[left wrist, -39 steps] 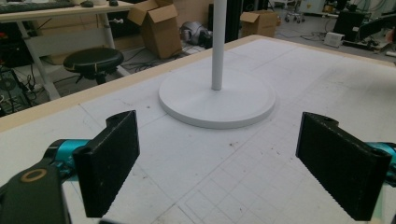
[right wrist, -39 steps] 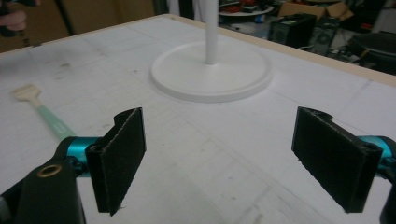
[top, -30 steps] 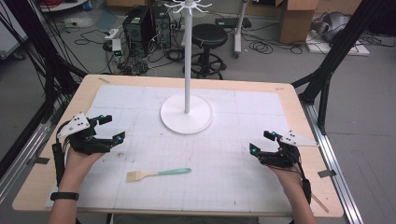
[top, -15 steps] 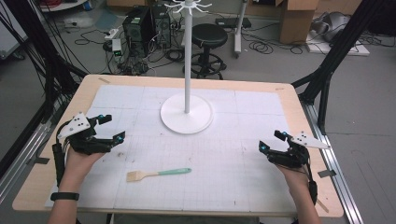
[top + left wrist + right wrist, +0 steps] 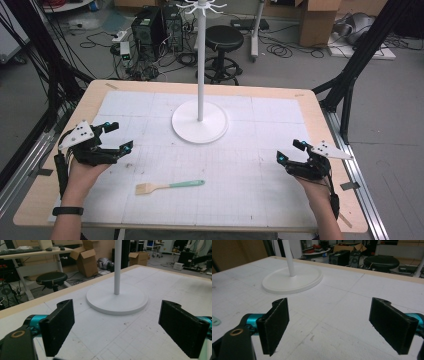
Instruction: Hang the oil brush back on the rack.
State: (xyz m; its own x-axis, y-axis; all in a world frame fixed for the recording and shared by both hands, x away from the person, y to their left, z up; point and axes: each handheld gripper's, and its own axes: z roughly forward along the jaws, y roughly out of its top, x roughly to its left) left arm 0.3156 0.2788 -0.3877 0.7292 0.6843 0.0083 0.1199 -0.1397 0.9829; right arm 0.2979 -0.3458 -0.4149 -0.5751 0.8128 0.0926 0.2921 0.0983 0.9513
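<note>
Green-handled brush [image 5: 169, 186] lies flat on the white mat [image 5: 250, 200], near the front edge, between the two hands. Left gripper [image 5: 116, 137] and right gripper [image 5: 290, 151] sit far out to each side, jaws wide apart, holding nothing. Farther back stands the white stand [image 5: 200, 120].

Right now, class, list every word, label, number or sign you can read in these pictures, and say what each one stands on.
None can be read.
The brush, the white stand, the left gripper and the right gripper show no lettering.
The cardboard boxes behind carry no legible print.
</note>
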